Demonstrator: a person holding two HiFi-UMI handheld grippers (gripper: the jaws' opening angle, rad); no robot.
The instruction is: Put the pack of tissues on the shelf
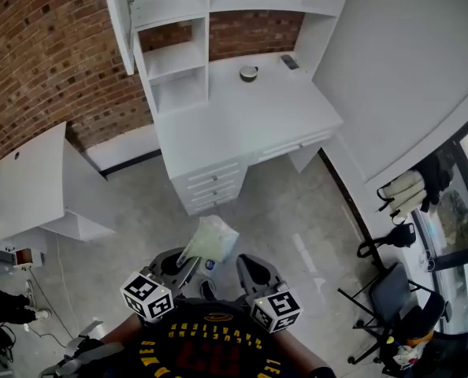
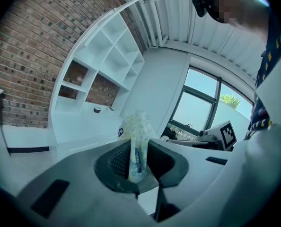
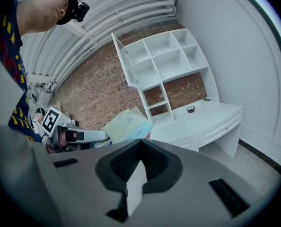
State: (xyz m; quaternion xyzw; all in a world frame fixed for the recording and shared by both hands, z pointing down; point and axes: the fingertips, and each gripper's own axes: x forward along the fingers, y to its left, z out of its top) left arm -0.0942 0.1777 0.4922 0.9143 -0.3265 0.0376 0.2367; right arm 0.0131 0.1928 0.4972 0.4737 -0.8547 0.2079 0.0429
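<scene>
The left hand-held gripper (image 2: 136, 151) is clamped on the pack of tissues (image 2: 136, 122): its jaws pinch the lower edge of the soft pack, and most of the pack stands up and forward beyond the tips. Just beside it, the right hand-held gripper (image 3: 139, 159) has its jaws together with nothing between them, and it is not touching the pack. In the head view both are held low and close to the person's body, over the floor (image 1: 297, 211).

The pick-up looks done, since the pack is off any surface and carried in the left jaws. The carry and the placing are left. The white bench (image 1: 242, 120) and the shelf (image 1: 175, 57) that rises from its back are well apart from the pack, across open floor by the brick wall. The shelf compartments that can be seen look bare. A small round thing (image 1: 249, 72) sits on the bench top, and I cannot tell what it is
</scene>
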